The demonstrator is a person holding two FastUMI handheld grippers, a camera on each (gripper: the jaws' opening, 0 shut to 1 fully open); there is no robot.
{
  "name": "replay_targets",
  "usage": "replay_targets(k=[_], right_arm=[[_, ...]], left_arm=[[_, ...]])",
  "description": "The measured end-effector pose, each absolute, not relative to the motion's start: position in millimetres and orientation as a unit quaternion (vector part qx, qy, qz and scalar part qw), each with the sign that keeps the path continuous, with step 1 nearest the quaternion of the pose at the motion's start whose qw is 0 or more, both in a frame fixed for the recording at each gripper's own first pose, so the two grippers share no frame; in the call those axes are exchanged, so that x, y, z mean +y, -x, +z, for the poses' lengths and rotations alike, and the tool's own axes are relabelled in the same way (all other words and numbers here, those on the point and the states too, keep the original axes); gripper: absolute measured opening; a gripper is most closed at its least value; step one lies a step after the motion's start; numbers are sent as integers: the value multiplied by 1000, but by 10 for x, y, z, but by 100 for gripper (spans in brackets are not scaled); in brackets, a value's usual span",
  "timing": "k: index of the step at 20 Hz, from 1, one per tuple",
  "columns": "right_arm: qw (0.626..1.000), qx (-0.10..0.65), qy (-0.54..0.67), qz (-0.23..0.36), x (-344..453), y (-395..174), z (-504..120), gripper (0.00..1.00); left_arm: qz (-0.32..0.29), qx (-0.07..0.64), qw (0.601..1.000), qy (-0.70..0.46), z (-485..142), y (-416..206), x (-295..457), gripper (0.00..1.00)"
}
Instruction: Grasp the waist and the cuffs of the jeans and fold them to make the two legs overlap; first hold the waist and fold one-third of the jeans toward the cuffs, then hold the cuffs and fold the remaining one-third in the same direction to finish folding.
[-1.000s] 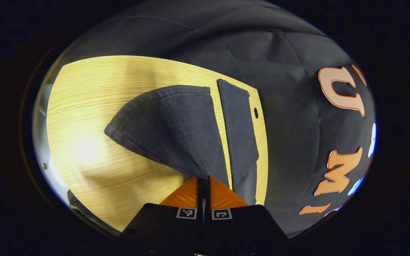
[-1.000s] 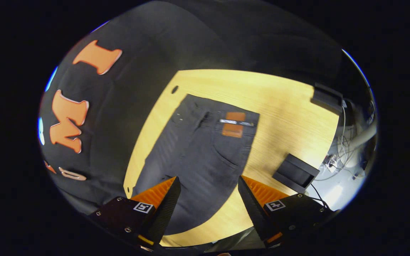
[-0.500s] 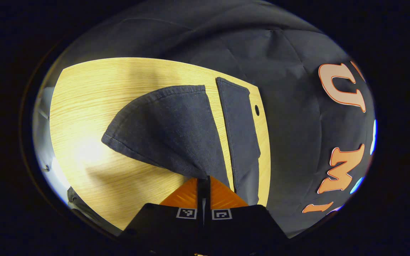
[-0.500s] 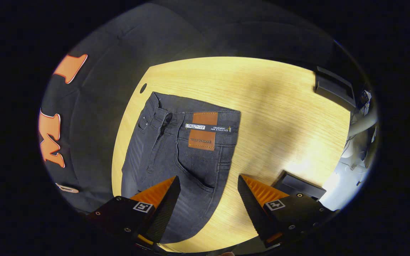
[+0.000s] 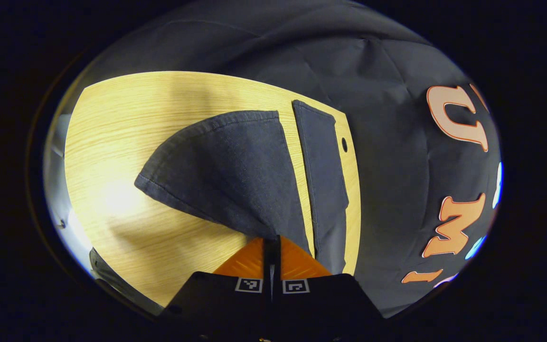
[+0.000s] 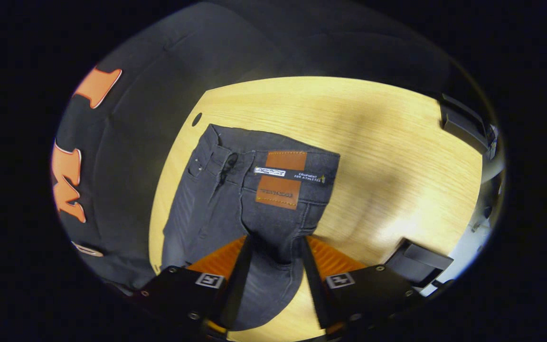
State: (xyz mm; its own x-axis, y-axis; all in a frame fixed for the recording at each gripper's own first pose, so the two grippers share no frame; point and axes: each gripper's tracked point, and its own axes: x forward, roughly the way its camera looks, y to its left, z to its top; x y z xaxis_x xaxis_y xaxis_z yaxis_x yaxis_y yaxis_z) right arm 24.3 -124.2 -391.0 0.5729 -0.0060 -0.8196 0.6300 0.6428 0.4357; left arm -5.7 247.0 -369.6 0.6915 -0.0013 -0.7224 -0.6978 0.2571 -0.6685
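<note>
1. Left gripper [image 5: 271, 243] – its orange ribbed fingers are pressed together on a pinch of the dark denim jeans [image 5: 226, 171], with the nearer leg fanning away from the tips across the light wood-grain table [image 5: 112, 142]. Risk: the pinch looks thin, so the cloth could slip out under its own weight if pulled sideways.

2. Right gripper [image 6: 273, 247] – its fingers stand partly closed either side of a bunched fold of denim below the brown leather waist patch [image 6: 280, 183]. Whether both pads press on the cloth cannot be told. Risk: a lift on a one-sided or loose hold would drop the seat of the jeans and spoil the leg-over-leg fold.

3. Jeans – in the right gripper view the waist lies toward the table's far edge, near the small round hole [image 6: 197, 119] in the surface. In the left gripper view the second leg [image 5: 323, 175] lies flat along the table edge next to the booth wall, apart from the held leg. Risk: unequal travel of the two grippers would lay one leg skewed over the other, leaving the cuffs misaligned.

4. Black box-shaped fixture [image 6: 418, 261] – it sits at the table's near right corner in the right gripper view. Risk: a wide swing of the right gripper could strike it.
</note>
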Motion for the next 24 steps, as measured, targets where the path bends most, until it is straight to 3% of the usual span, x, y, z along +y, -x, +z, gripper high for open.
replay_targets(k=[3,6,14,18,24], right_arm=[[804,407,-387,-194,-1228,-260,-3934,7],[788,405,-421,-195,-1182,-290,-3993,0],[812,381,-416,-149,-1050,-330,-3402,0],[818,372,-419,-131,-938,-567,-3114,0],[828,360,-416,-109,-701,-1083,-2760,0]], left_arm=[[236,311,727,564,-3716,83,2457,1],[235,307,730,563,-3681,69,2475,1],[243,318,714,574,-3425,-16,2412,1],[270,351,714,542,-3305,-67,2433,1],[257,377,727,513,-2831,-491,2431,1]])
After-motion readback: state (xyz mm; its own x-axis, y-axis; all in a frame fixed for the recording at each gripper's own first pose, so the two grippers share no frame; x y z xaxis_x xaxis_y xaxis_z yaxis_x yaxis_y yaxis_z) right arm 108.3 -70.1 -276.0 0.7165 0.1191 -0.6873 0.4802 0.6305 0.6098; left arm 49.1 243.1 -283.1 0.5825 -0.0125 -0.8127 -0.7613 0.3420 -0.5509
